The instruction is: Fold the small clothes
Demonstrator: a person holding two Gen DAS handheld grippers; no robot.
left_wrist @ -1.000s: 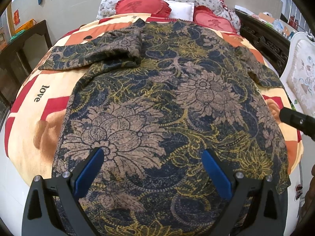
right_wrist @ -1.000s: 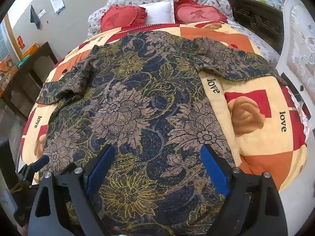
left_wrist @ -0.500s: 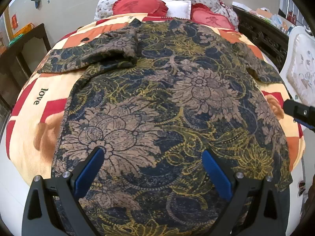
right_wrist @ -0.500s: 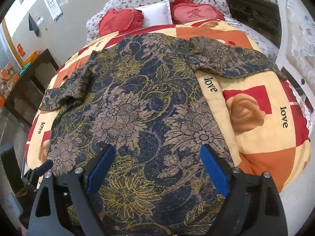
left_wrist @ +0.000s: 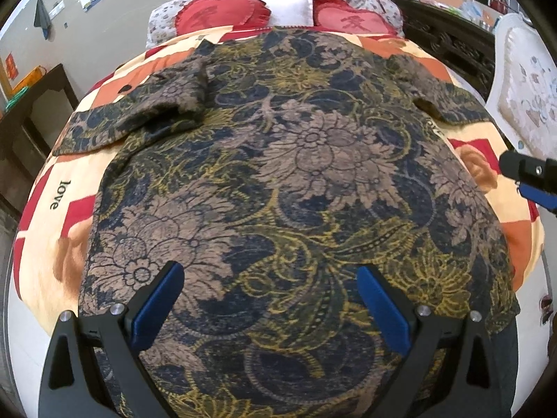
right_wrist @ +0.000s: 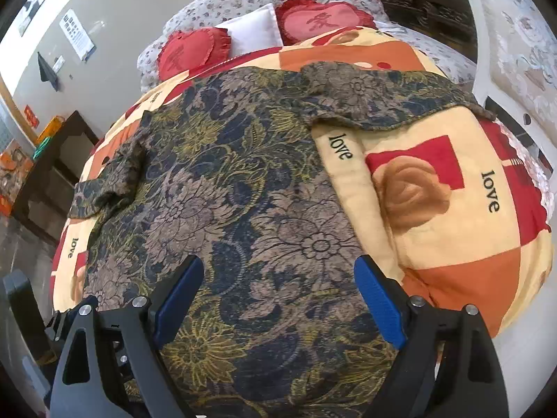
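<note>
A dark floral dress [left_wrist: 296, 181] in navy, tan and gold lies spread flat on the bed, hem toward me; it also shows in the right wrist view [right_wrist: 226, 216]. Its left sleeve [left_wrist: 139, 115] is bunched and folded over. Its right sleeve [right_wrist: 383, 101] lies stretched out sideways. My left gripper [left_wrist: 269, 278] is open and empty, hovering over the lower part of the dress. My right gripper [right_wrist: 278, 271] is open and empty over the hem's right side; its tip shows at the right edge of the left wrist view [left_wrist: 529, 174].
The bed has a quilt [right_wrist: 452, 174] with red, orange and cream blocks and "love" print. Red heart cushions [left_wrist: 222, 14] and a white pillow [left_wrist: 292, 8] lie at the head. A dark wooden table [left_wrist: 31, 111] stands left. A white padded chair [left_wrist: 522, 80] stands right.
Both grippers have lifted and tipped up a little, so more of the bed's head and wall shows. The right gripper has turned toward the right. The dress has not moved.
</note>
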